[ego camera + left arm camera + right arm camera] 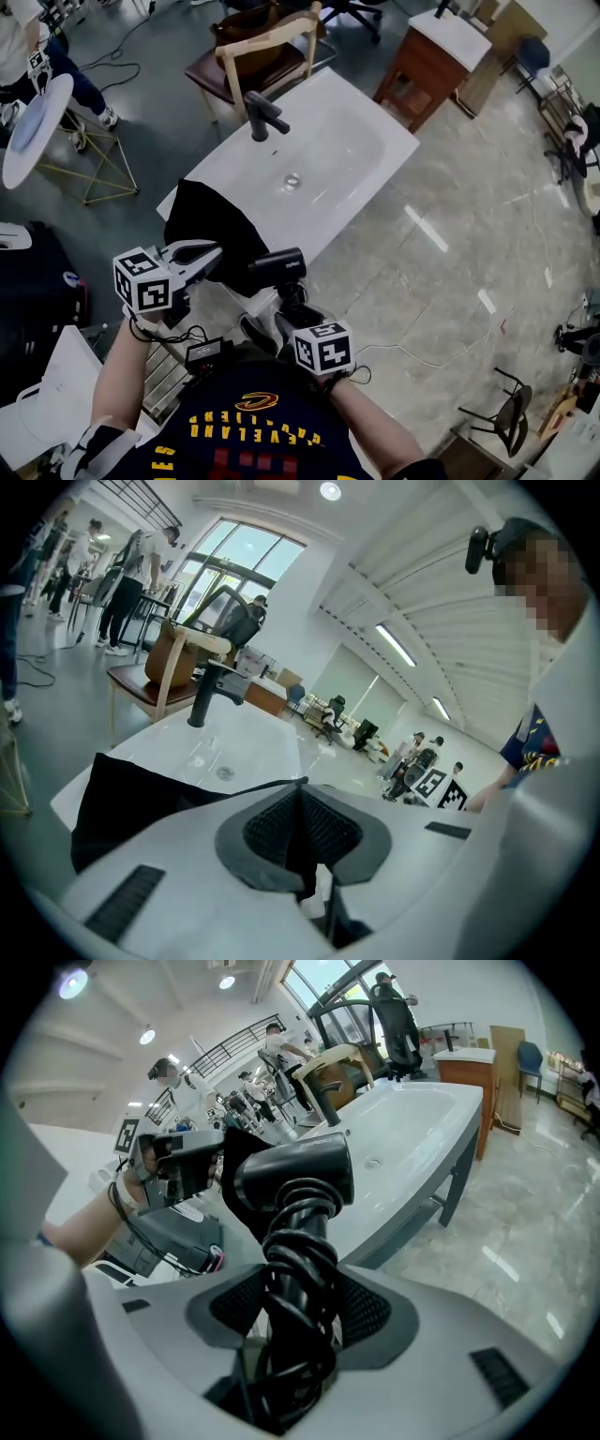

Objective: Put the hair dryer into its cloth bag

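Observation:
The black cloth bag [208,223] hangs over the front corner of the white sink counter [356,150]. My left gripper [210,253] is shut on the bag's edge; in the left gripper view the black cloth [131,799] is pinched between the pads and a thin drawstring runs across. The black hair dryer [277,264] is held up just right of the bag, its barrel level. My right gripper [287,315] is shut on its handle, which has the black cord [298,1279] coiled round it. In the right gripper view the dryer's barrel [302,1174] faces the bag [240,1155] and the left gripper [184,1162].
A black faucet [263,114] stands at the counter's back edge, with a drain [292,180] in the basin. A wooden chair [267,47] and a brown cabinet [427,66] stand behind. A white cable [441,361] crosses the tiled floor at right. People stand far off.

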A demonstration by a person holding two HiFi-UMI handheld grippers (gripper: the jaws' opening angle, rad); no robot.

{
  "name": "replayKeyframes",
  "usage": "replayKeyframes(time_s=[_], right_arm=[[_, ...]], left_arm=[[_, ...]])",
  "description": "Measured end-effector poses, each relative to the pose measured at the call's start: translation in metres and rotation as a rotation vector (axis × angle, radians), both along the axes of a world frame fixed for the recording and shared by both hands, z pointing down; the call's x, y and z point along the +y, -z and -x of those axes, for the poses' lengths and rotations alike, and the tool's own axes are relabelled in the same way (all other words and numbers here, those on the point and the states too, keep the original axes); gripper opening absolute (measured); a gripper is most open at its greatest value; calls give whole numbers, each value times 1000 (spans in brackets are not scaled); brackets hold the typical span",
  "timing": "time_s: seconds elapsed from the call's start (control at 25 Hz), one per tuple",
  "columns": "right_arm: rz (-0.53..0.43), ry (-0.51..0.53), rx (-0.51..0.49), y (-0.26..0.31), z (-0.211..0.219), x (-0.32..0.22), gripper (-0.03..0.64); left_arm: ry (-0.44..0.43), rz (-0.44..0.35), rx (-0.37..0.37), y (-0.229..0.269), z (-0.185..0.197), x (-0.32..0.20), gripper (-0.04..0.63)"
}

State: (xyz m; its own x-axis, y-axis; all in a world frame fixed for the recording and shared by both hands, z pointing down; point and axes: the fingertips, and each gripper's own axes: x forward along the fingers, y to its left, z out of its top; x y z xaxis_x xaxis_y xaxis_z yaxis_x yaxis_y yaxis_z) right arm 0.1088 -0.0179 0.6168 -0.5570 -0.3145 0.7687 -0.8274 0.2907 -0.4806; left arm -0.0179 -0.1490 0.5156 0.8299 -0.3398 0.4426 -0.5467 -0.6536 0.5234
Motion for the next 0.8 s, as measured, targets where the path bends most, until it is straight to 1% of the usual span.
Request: replayKeyframes(time_s=[0.16,0.24,0.32,0.44,0.56,0.68,0.8], right_arm=[[-13,-27,23,-6,8,-12,233],[-9,-16,36,-10,14,-14,232],[5,17,47,-15,22,-11,233],[20,103,61,-22,35,-3,233],[12,205,67,-28,47,-3,232],[-4,309,73,-32,52,-13,232],[-17,403,92,-35,54,-29,232]], left_arm=[[-21,28,3,-11,-10,13,17],[-40,39,13,-15,-19,20,17],[-60,40,6,-19,-28,26,17],[-67,39,-18,-26,-34,28,17],[-83,44,-37,-33,-34,30,17],[-103,47,-53,-38,-32,37,17],[-103,47,-52,-37,-29,42,17]])
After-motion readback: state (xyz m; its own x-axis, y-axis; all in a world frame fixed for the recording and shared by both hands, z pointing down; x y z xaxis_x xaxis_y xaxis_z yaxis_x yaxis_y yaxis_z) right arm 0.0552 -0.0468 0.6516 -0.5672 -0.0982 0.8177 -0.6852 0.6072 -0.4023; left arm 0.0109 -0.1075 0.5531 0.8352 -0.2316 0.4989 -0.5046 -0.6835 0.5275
